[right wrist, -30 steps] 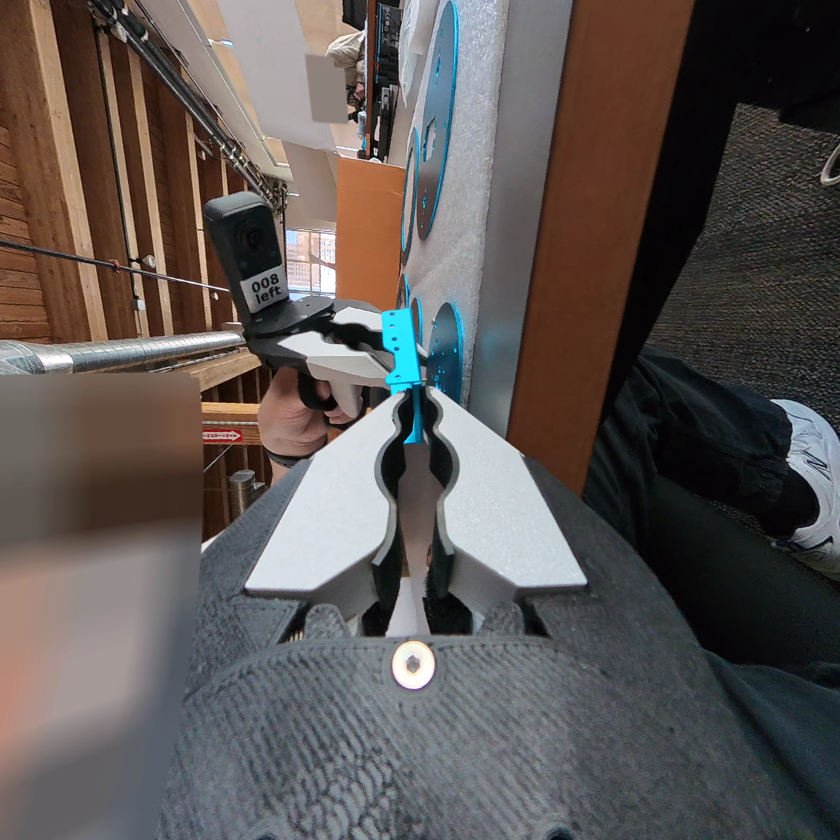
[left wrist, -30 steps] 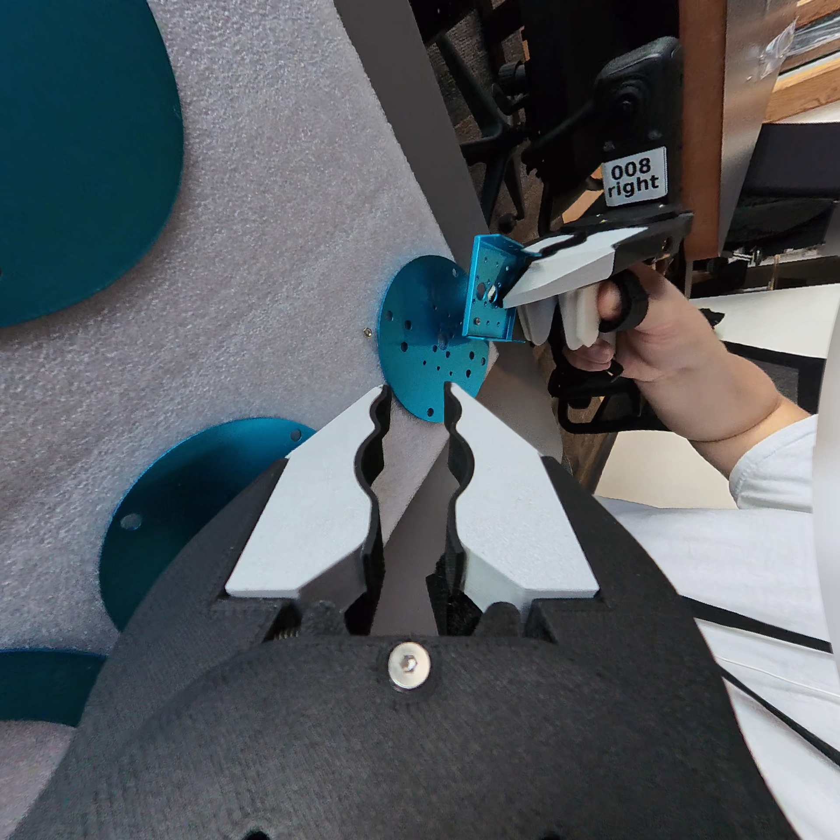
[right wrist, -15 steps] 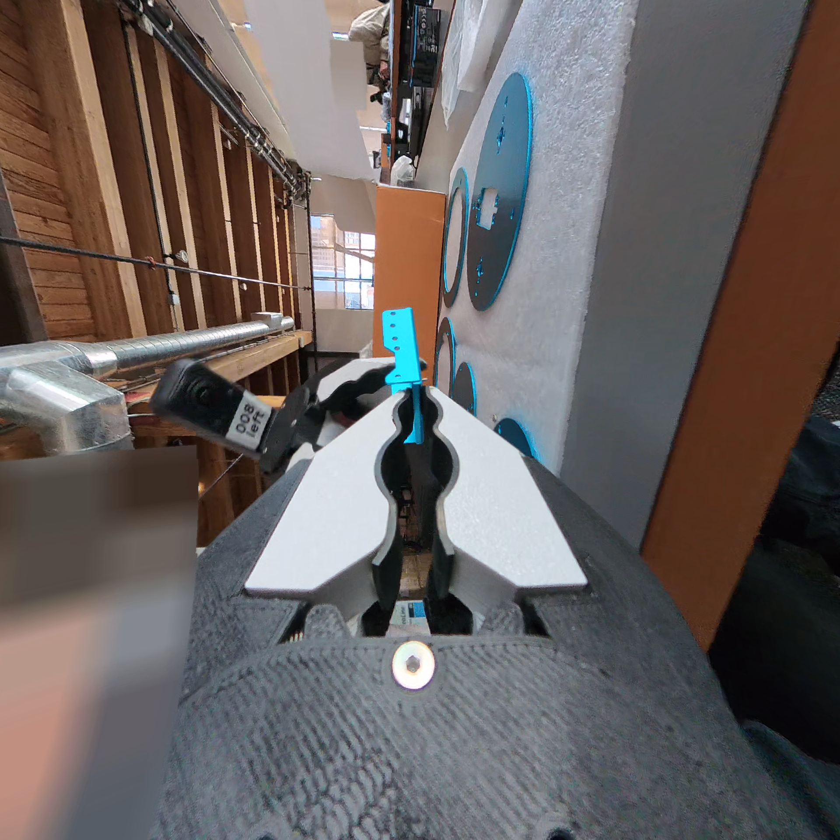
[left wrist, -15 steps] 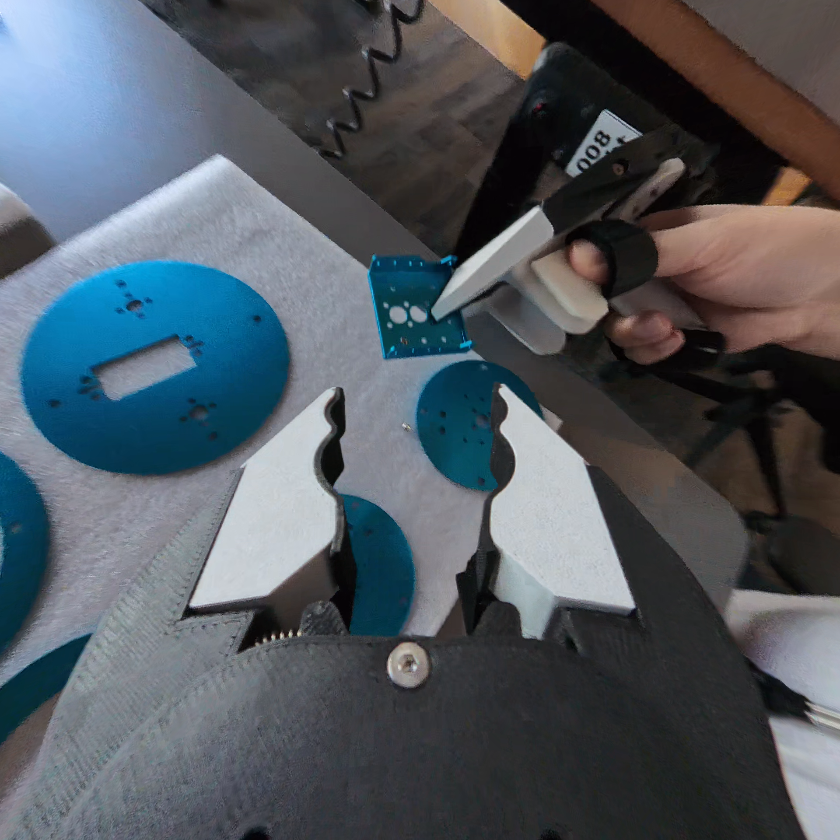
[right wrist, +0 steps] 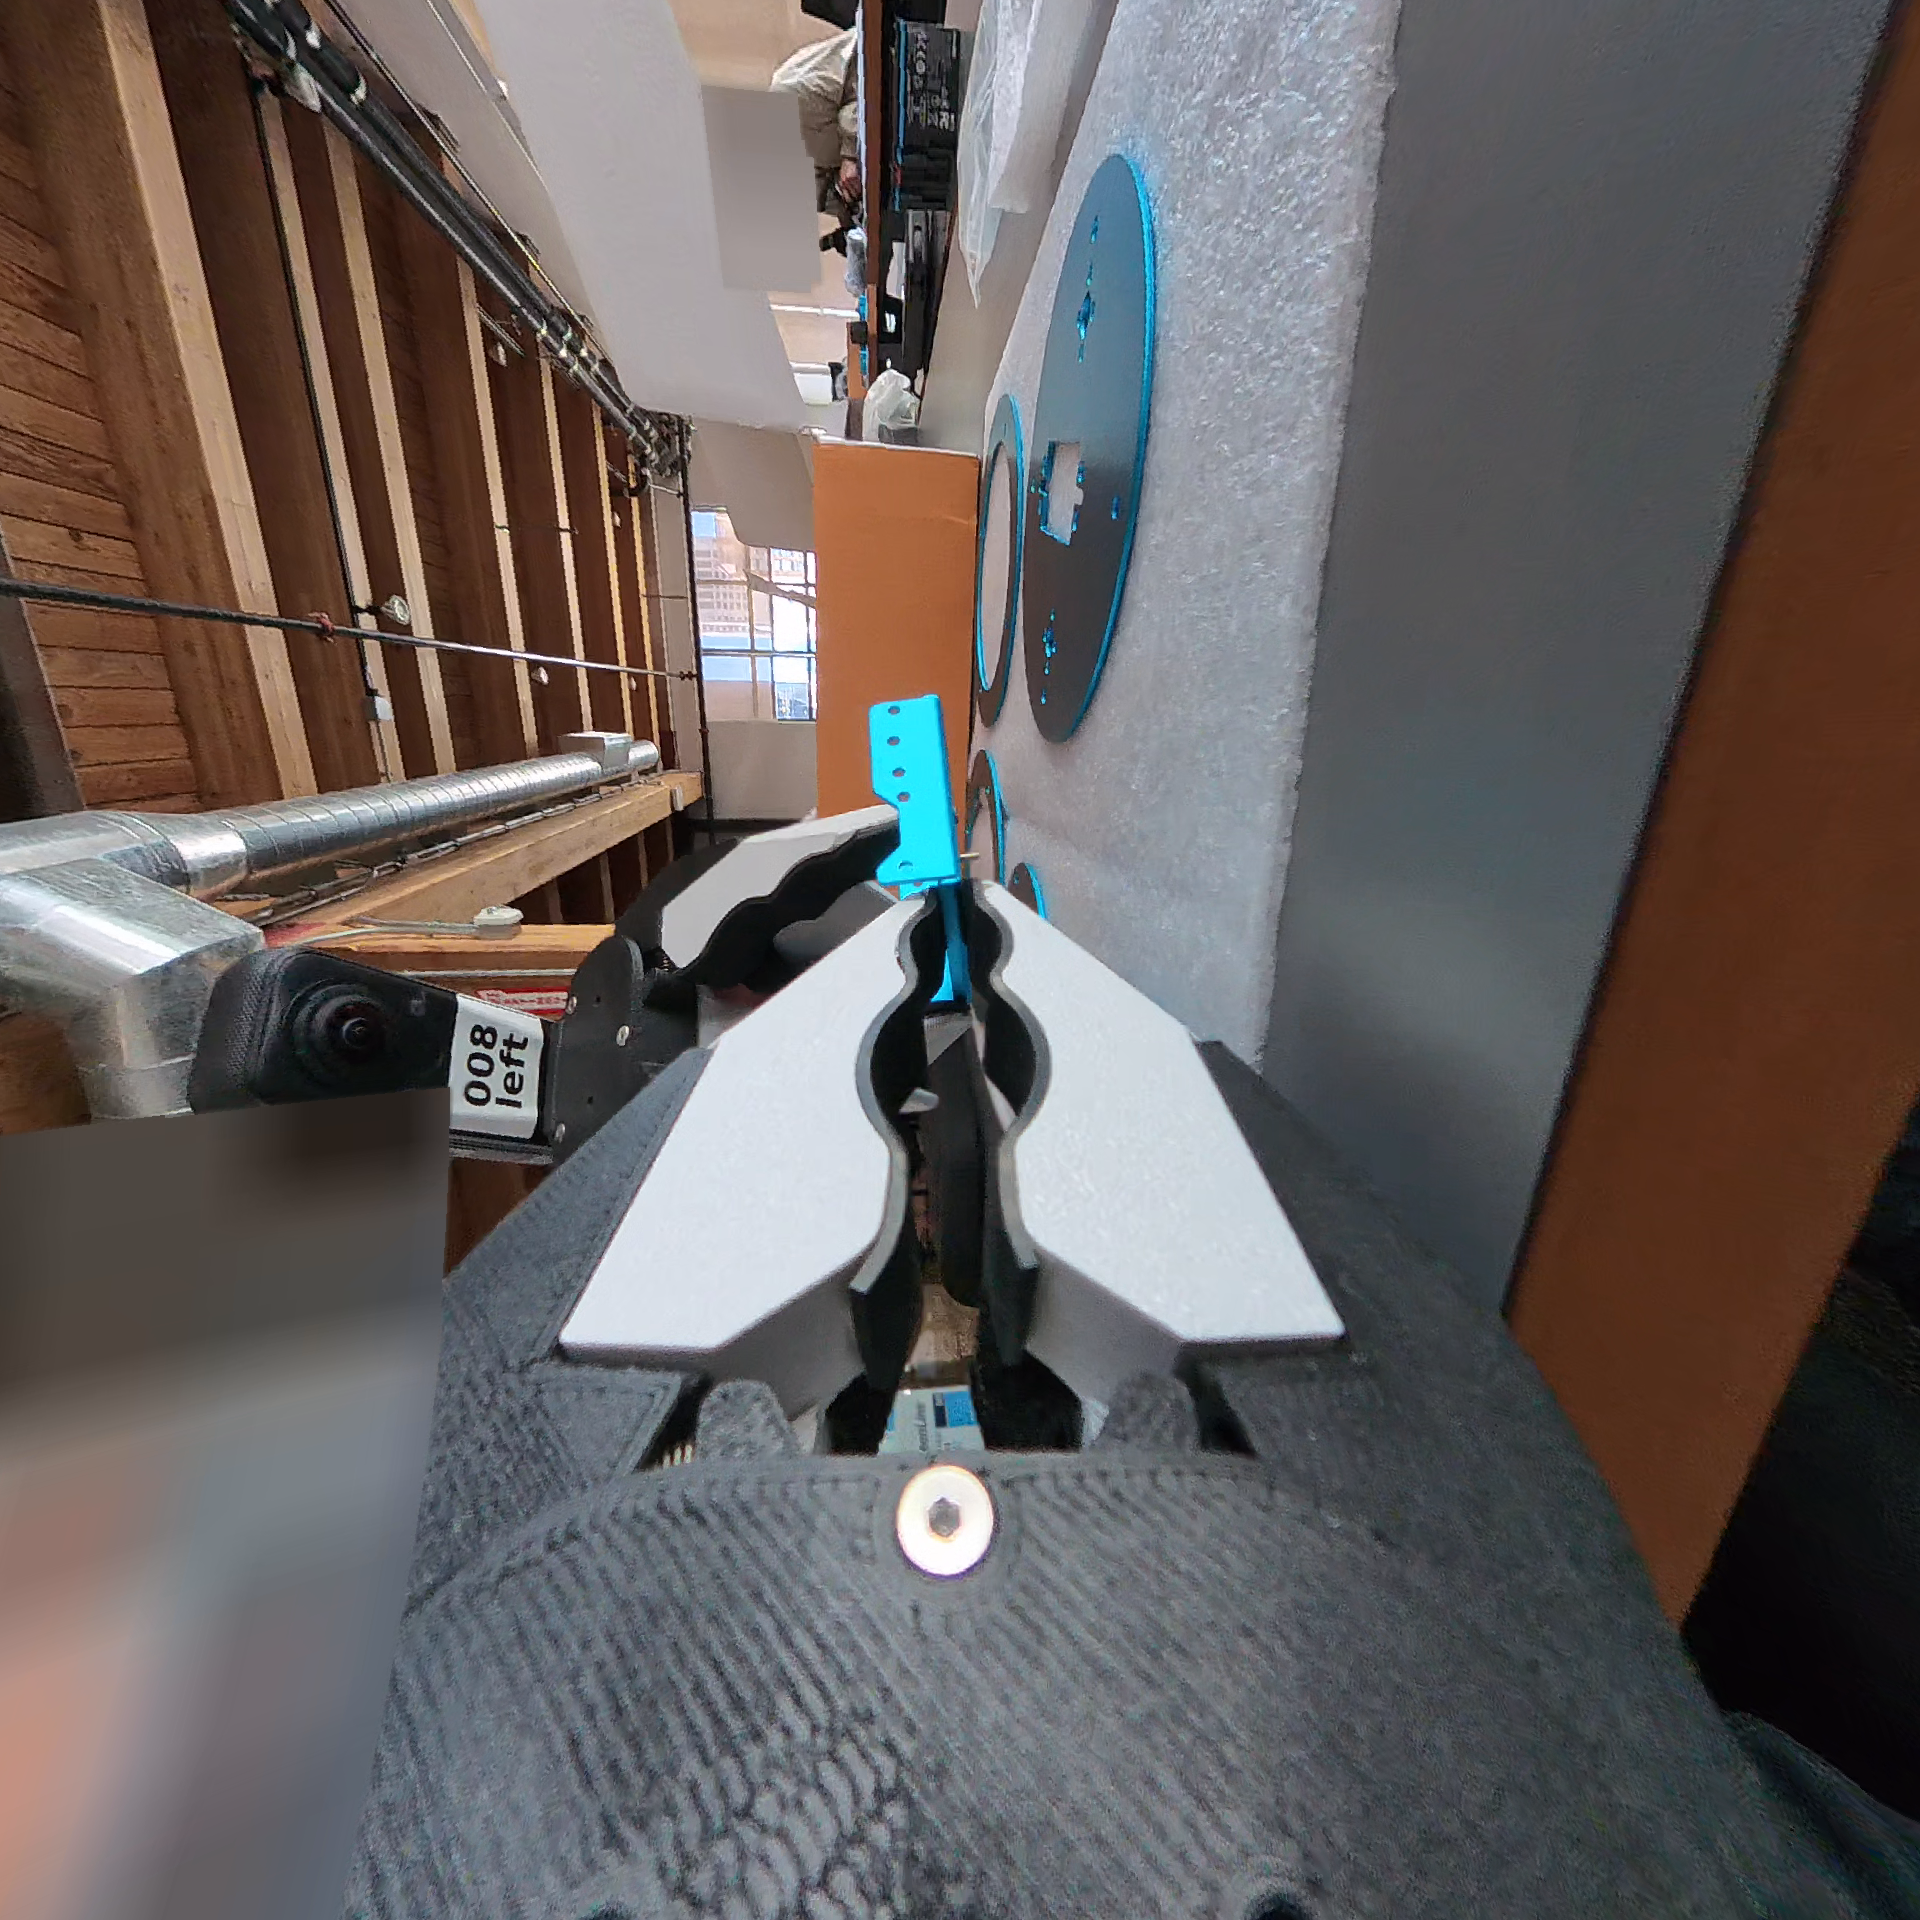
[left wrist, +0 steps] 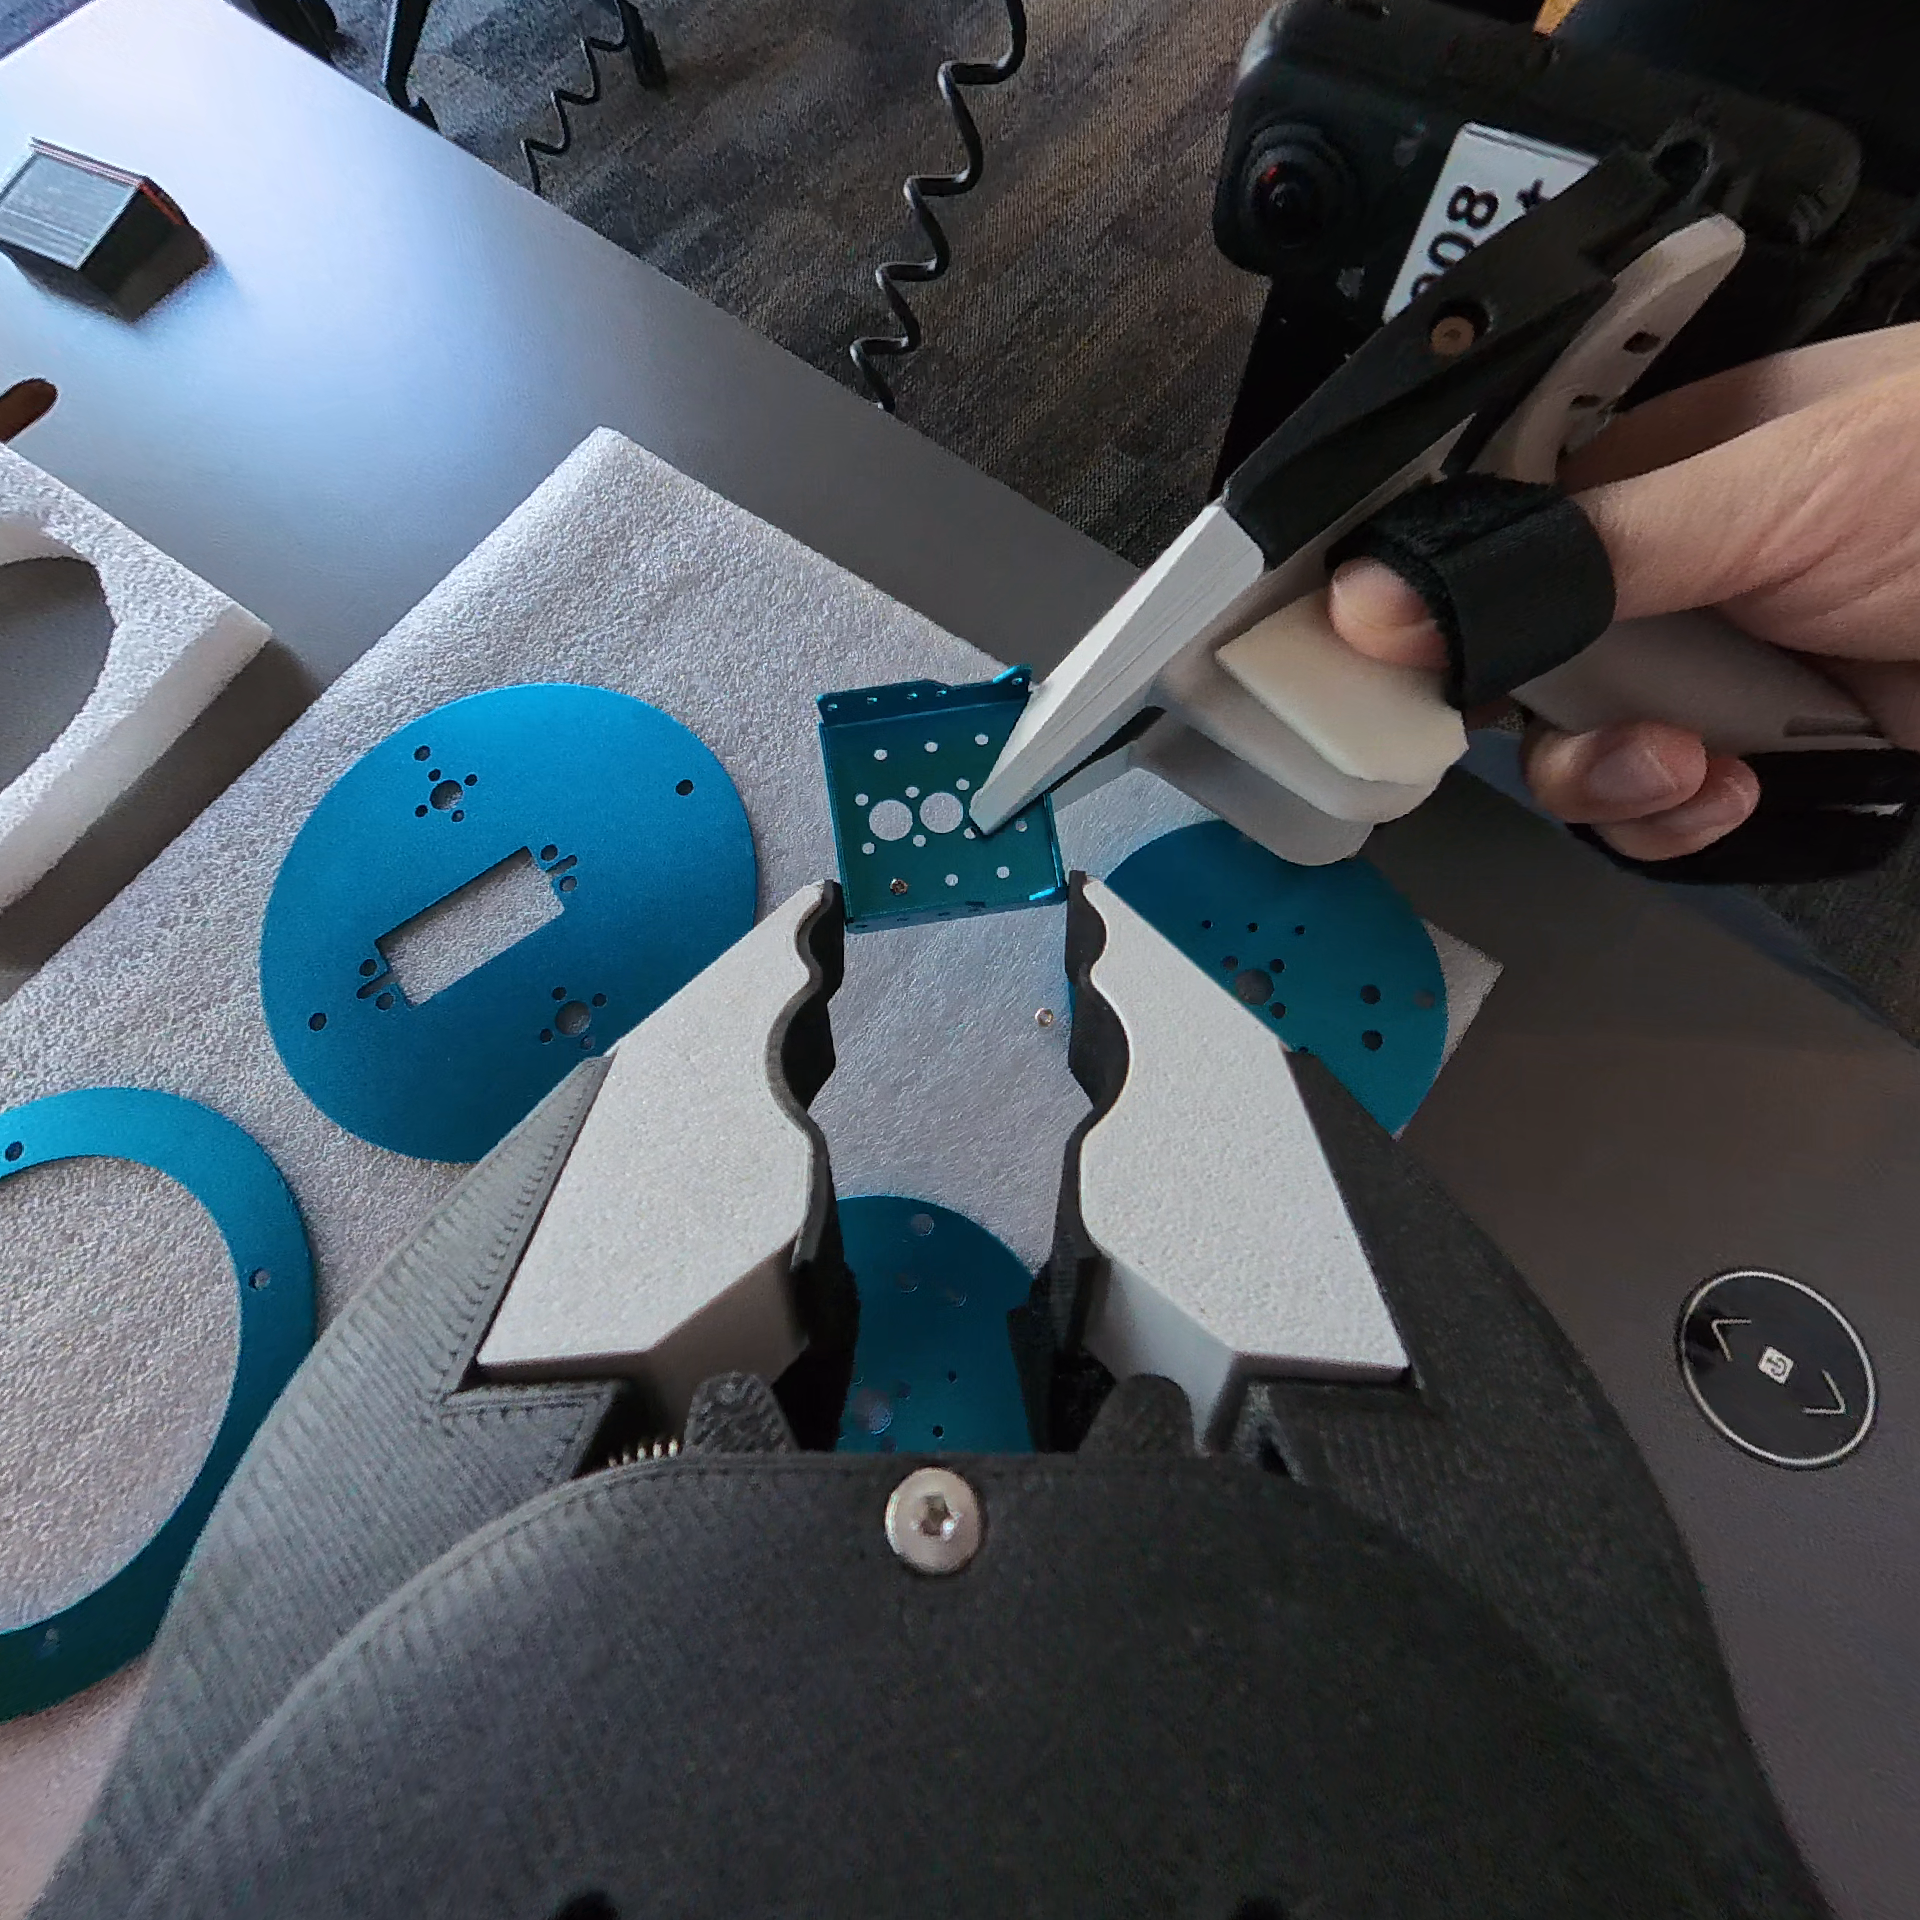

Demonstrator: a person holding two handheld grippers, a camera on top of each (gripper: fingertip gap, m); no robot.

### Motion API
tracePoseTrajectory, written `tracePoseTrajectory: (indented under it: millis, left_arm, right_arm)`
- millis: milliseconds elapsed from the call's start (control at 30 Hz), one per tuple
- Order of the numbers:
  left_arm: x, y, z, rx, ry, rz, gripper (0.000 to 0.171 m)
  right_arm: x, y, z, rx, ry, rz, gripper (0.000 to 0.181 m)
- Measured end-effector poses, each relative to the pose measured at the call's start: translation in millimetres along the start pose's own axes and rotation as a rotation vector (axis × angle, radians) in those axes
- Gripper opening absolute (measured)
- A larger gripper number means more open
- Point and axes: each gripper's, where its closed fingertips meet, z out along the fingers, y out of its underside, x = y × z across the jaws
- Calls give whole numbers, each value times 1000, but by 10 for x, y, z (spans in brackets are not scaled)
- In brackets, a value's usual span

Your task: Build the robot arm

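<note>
the right tongs (right wrist: 948, 904) are pressed together on a thin wall of a small blue perforated bracket (left wrist: 940, 821), holding it just above the white foam sheet (left wrist: 623, 582) that lies on the grey bench (left wrist: 1662, 1143). in the right wrist view the bracket (right wrist: 914, 800) stands edge-on past the fingertips, only a narrow strip of it pinched. the left tongs (left wrist: 951, 904) are spread and empty, their tips just short of the bracket's near edge and over bare foam, where a tiny loose screw (left wrist: 1045, 1019) lies.

around them on the foam lie flat blue parts: a disc with a rectangular cutout (left wrist: 499, 914), a ring (left wrist: 156, 1351), a drilled disc (left wrist: 1299, 966) under the right tongs, and another drilled disc (left wrist: 925, 1320) seen between the left fingers.

the grip looks slight, so the bracket could pivot or slip out if it is bumped by the left tips. a small screw seems to sit in one bracket hole and could drop if the bracket tilts. the loose screw on the foam could be knocked off toward the bench edge and floor.
</note>
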Motion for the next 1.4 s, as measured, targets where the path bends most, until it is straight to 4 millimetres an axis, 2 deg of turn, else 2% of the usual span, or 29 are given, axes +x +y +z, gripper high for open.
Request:
tracePoseTrajectory:
  millis: [267, 600, 1133, 1400]
  left_arm:
    - [-38, 139, 55, -20, 44, 58, 42]
    - [-145, 326, 72, -89, 70, 117, 42]
    - [-135, 347, 72, -73, 91, 91, 42]
    - [-164, 328, 28, -67, 60, 137, 42]
  right_arm:
    - [104, 101, 6, -133, 150, -180, 17]
    - [40, 155, -222, -184, 233, -364, 21]
    - [120, 180, -237, -193, 217, -357, 21]
    - [181, 140, -216, -198, 266, -443, 21]
